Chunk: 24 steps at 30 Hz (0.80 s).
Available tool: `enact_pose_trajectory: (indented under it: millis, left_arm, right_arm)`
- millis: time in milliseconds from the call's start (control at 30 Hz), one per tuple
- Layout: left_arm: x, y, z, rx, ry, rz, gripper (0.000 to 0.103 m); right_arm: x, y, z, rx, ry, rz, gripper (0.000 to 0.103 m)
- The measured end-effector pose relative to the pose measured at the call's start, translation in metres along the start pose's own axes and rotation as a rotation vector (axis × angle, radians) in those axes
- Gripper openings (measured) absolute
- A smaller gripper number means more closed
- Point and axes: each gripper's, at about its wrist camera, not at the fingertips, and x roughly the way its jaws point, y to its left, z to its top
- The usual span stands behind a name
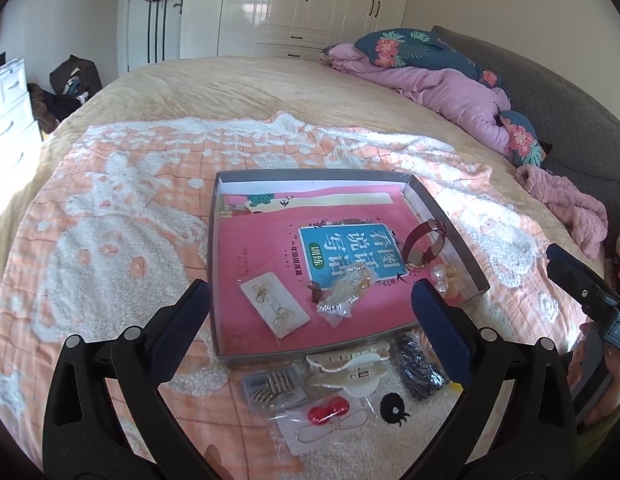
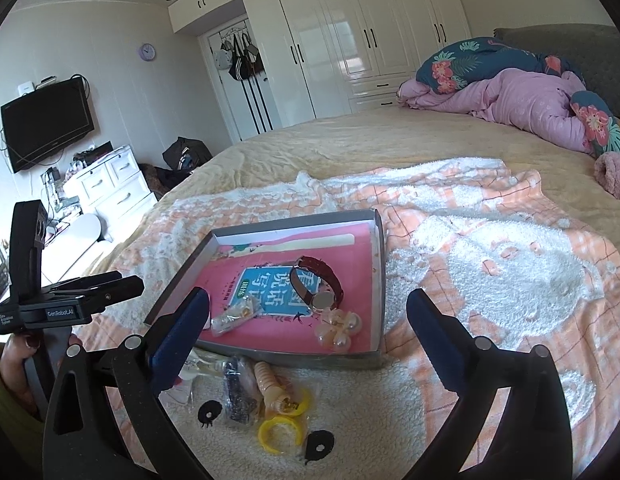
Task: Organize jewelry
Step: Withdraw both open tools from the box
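A shallow grey tray [image 1: 212,248] lies on the bed with a pink book inside it. On the book rest an earring card [image 1: 275,307], a small bag of jewelry [image 1: 346,292], a red-strapped watch [image 1: 424,246] and a pearl clip [image 1: 446,280]. In front of the tray lie a cream claw clip [image 1: 350,368], a bagged gold clip [image 1: 274,390], a bagged red piece [image 1: 328,410] and black beads [image 1: 420,368]. My left gripper [image 1: 310,296] hangs open over the tray's near edge, holding nothing. My right gripper [image 2: 308,304] is also open and empty, above the watch [image 2: 318,284] and pearl clip [image 2: 340,328].
An orange and white fleece blanket [image 1: 110,220] covers the near bed. A yellow ring [image 2: 280,432] and a beige spiral piece [image 2: 270,384] lie in bags near the tray [image 2: 378,272]. Pink bedding [image 1: 462,96] is piled far right. A hand [image 2: 14,360] holds the left gripper [image 2: 110,286].
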Motion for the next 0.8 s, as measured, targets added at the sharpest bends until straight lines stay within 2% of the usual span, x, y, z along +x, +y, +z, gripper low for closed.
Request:
enact_pose_trajectory:
  millis: [500,800]
  left_arm:
    - [-0.039,0.009,-0.017,-0.045,-0.034,0.018,0.094]
    - [-0.053,0.013,-0.031,-0.050,-0.030,0.039,0.094]
  right_arm:
    - [-0.030,0.012,0.003,-0.021,-0.060,0.003,0.098]
    - [-0.037,0.024,0.000,-0.049,-0.056,0.027,0.098]
